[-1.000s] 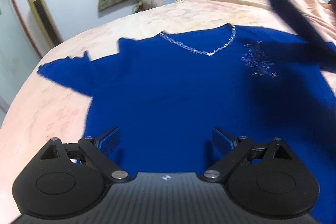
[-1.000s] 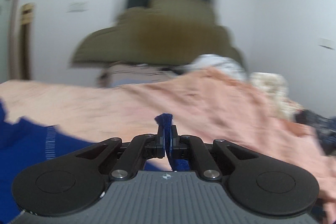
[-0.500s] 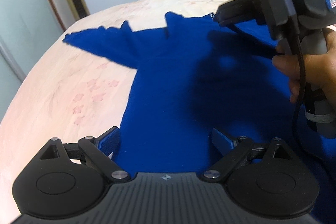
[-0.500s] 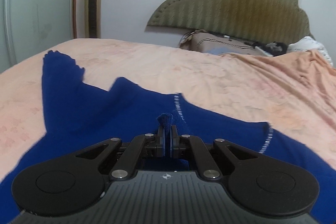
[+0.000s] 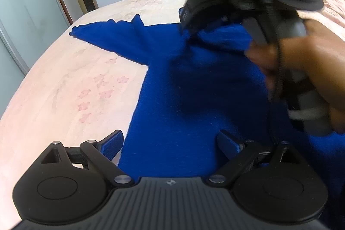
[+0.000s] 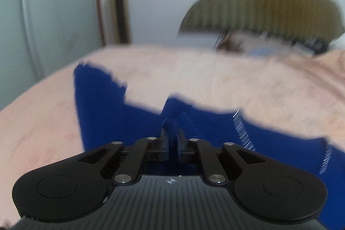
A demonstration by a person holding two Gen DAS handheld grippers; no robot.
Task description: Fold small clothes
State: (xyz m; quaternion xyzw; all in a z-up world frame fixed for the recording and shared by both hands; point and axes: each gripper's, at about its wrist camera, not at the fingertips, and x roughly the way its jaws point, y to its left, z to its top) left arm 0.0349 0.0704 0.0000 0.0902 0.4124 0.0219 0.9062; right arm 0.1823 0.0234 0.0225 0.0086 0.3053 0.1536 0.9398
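Blue shirt [image 5: 185, 87] pinched by right gripper [image 6: 171, 139]; left gripper [image 5: 170, 143] spread wide.

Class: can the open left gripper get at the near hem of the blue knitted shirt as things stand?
Probably yes. The left gripper is open just above the blue knitted shirt, with nothing between; the right gripper works farther off.

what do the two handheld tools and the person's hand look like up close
Both are matte black plastic. The left tool has a ribbed body, a small diamond logo, two round disc housings, silver pivot screws and blue-padded fingertips. The right tool has the same build. In the left wrist view it also shows a screen on top, a grey handle and a thin black cable. The right hand is bare, with no sleeve visible.
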